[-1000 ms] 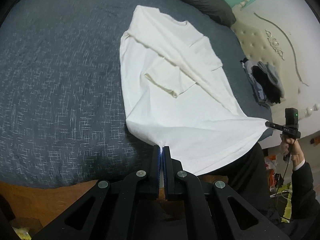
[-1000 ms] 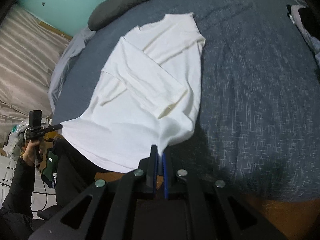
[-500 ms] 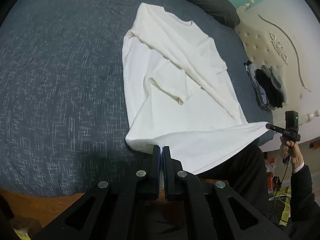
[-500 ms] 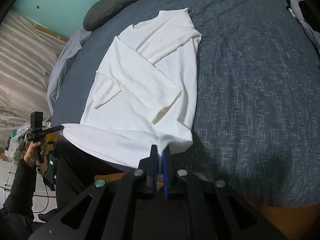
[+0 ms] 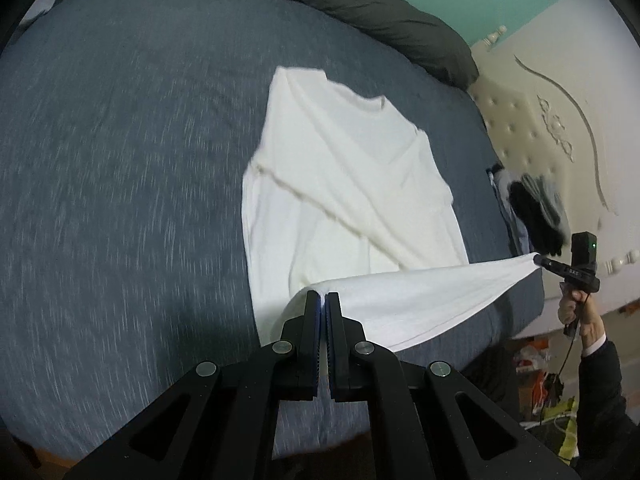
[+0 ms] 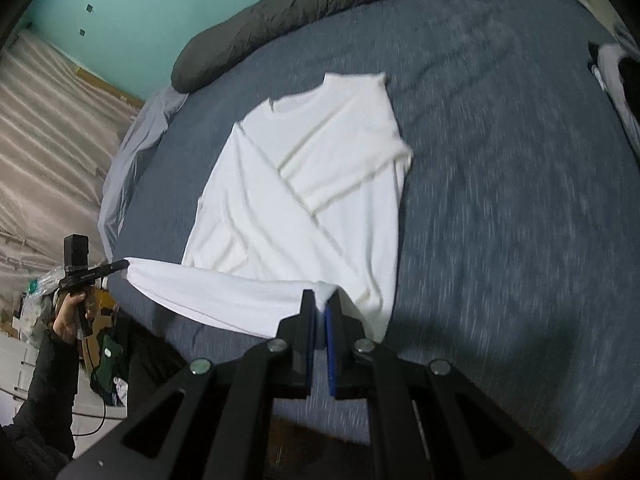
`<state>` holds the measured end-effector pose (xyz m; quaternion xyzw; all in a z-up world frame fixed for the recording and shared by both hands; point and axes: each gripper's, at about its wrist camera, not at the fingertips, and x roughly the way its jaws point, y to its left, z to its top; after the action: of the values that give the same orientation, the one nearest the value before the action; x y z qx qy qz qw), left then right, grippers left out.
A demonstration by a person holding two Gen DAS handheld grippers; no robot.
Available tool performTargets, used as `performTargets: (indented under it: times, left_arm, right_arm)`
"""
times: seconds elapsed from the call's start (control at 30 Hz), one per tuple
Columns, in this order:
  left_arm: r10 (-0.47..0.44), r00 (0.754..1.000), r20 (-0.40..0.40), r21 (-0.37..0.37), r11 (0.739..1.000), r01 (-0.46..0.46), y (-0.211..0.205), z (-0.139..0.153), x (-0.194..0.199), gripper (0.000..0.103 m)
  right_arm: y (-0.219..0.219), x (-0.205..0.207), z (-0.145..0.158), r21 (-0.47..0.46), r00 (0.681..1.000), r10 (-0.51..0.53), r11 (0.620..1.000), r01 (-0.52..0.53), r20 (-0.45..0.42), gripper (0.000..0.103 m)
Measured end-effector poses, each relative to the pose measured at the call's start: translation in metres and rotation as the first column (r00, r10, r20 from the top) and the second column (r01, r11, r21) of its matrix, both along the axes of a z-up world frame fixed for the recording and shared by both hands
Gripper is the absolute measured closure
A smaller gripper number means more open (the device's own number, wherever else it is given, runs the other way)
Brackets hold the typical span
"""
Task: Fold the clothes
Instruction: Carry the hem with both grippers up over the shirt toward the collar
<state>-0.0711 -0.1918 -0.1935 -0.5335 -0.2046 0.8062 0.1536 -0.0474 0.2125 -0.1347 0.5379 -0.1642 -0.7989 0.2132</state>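
A white T-shirt [image 5: 352, 184] lies on the blue-grey bed [image 5: 120, 168], collar toward the far side, both sleeves folded across its body. My left gripper [image 5: 323, 294] is shut on one bottom corner of the hem, lifted above the bed. My right gripper [image 6: 323, 294] is shut on the other bottom corner. The hem hangs stretched between the two, raised over the shirt's lower part. Across the hem, each wrist view shows the other gripper: the right gripper [image 5: 538, 260] and the left gripper [image 6: 124, 265], each in a person's hand.
A dark rolled duvet [image 5: 360, 12] lies along the far edge of the bed. A pile of dark and grey clothes [image 5: 532, 212] sits at the bed's right edge by a cream padded headboard [image 5: 520, 120]. Clutter fills the floor beside the bed.
Both grippers have lifted the hem and carried it forward over the shirt toward the collar. The lower part of the shirt has risen off the bed.
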Motion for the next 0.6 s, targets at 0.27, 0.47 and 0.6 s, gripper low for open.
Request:
performTargets:
  times: [0.27, 0.47, 0.6]
  left_arm:
    - [0.032, 0.999, -0.019, 0.029, 0.999, -0.032, -0.016, 0.005, -0.105, 0.101]
    - [0.048, 0.999, -0.007, 0.041, 0.998, -0.048, -0.024, -0.006, -0.191, 0.101]
    - [0.066, 0.998, 0.007, 0.037, 0.997, -0.066, -0.032, -0.022, -0.245, 0.101]
  right_arm:
    - [0.001, -0.098, 0.008, 0.004, 0.999, -0.041, 0.999, 0.041, -0.024, 0.099]
    - [0.001, -0.182, -0.002, 0.022, 0.997, -0.081, 0.996, 0.081, -0.015, 0.099]
    - [0.003, -0.231, -0.012, 0.046, 0.995, -0.102, 0.994, 0.102, -0.01, 0.099]
